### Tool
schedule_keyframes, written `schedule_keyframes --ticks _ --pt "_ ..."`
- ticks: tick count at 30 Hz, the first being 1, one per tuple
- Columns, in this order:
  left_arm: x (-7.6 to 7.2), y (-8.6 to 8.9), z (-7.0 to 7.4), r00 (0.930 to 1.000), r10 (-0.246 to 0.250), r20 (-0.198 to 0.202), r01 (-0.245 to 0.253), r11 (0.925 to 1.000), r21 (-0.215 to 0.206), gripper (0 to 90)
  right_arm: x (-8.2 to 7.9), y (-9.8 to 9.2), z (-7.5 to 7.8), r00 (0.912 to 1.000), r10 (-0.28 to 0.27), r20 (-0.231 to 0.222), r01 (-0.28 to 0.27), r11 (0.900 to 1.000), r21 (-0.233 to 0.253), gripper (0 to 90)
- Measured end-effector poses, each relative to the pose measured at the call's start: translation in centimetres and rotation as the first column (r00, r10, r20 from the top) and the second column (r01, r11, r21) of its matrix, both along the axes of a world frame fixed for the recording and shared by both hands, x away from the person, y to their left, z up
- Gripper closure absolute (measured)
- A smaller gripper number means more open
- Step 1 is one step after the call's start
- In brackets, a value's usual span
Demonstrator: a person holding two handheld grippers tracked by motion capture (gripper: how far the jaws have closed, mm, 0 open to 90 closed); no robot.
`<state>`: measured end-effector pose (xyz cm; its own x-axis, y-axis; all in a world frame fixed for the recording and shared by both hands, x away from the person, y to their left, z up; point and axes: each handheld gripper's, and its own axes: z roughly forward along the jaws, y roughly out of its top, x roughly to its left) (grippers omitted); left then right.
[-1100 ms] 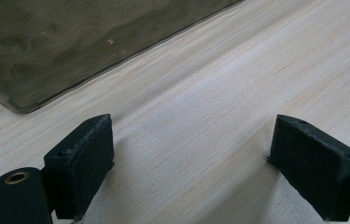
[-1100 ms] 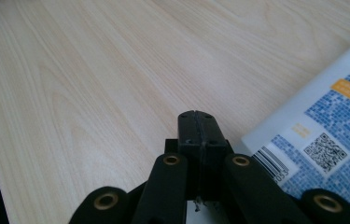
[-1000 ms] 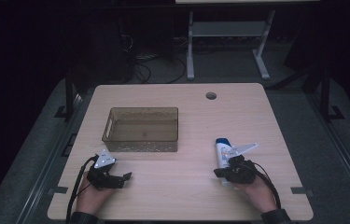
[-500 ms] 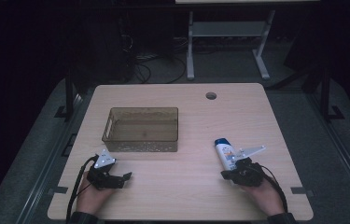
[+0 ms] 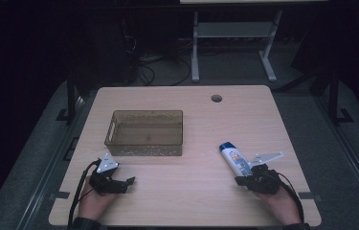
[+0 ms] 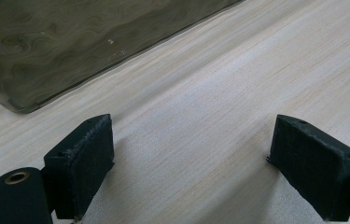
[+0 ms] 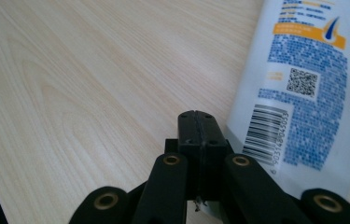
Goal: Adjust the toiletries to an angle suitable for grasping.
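left claw wide apart, empty | right claw pressed together, empty | bottle cap cropped

White bottle, blue print, orange band.

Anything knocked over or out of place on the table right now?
The bottle lies flat on its side on the table, outside the bin. The shut right gripper sits beside it, not gripping it. Nothing looks spilled.
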<state>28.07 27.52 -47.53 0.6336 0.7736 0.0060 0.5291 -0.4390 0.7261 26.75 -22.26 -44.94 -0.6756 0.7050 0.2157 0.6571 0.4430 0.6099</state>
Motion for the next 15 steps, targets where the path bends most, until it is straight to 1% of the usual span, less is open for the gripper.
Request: schedule_keyframes --ticks 15 --pt "0.0 0.0 0.0 1.0 0.0 0.0 0.0 1.0 0.0 12.6 -0.6 -1.9 0.0 0.9992 -0.04 0.007 0.04 0.999 -0.003 89.6"
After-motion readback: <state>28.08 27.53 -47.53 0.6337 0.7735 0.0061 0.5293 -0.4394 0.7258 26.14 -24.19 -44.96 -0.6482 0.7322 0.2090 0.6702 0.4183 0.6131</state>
